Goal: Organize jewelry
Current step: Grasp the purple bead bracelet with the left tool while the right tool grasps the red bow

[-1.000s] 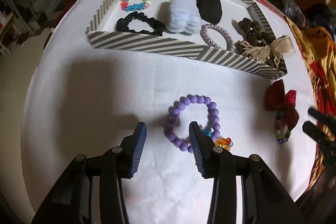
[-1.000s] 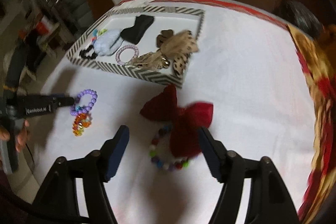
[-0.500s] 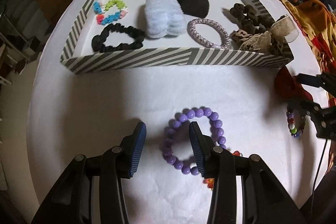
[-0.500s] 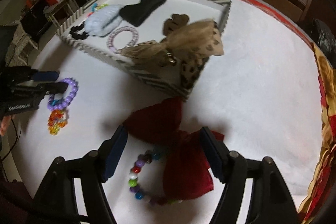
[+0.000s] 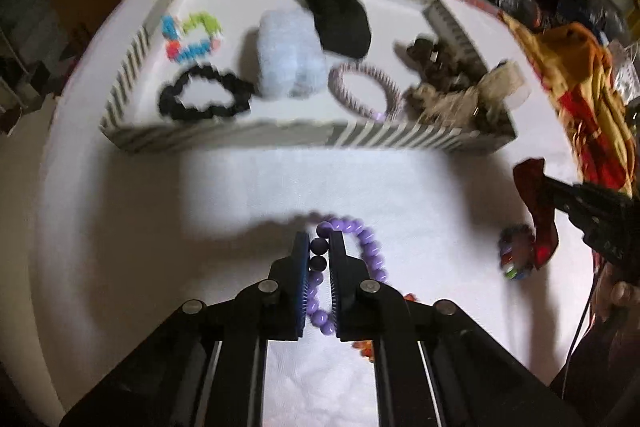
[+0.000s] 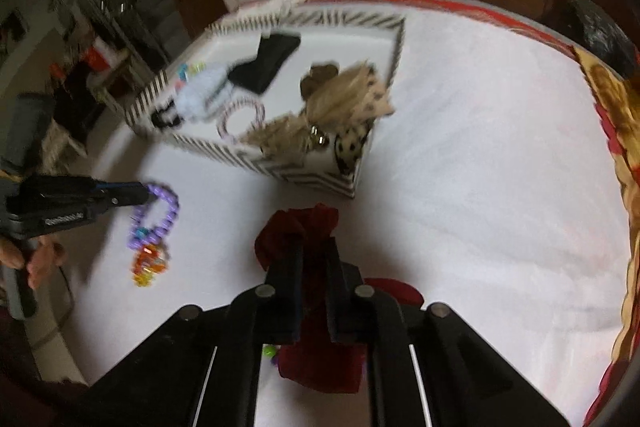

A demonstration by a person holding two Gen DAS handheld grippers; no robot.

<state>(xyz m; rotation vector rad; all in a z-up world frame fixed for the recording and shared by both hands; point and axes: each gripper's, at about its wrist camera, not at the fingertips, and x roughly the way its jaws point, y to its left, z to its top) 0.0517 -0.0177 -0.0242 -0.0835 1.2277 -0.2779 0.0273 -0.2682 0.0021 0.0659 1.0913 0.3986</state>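
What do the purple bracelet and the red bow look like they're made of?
Purple bracelet: round glossy beads, likely plastic or acrylic, since small highlights glint on them. Red bow: soft matte fabric, maybe velvet or felt; it crumples between the right gripper's fingers with no shine.

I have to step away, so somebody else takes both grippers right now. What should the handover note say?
Left tongs: shut on the purple bead bracelet, which lies on the white tablecloth in front of the striped tray.
Right tongs: shut on the red bow; a multicolour bead bracelet sits beside the bow.
Done: black scrunchie, pale blue scrunchie, pink hair tie and several other pieces already lie in the tray.
Left: carry both gripped pieces into the tray, then the orange bead piece.
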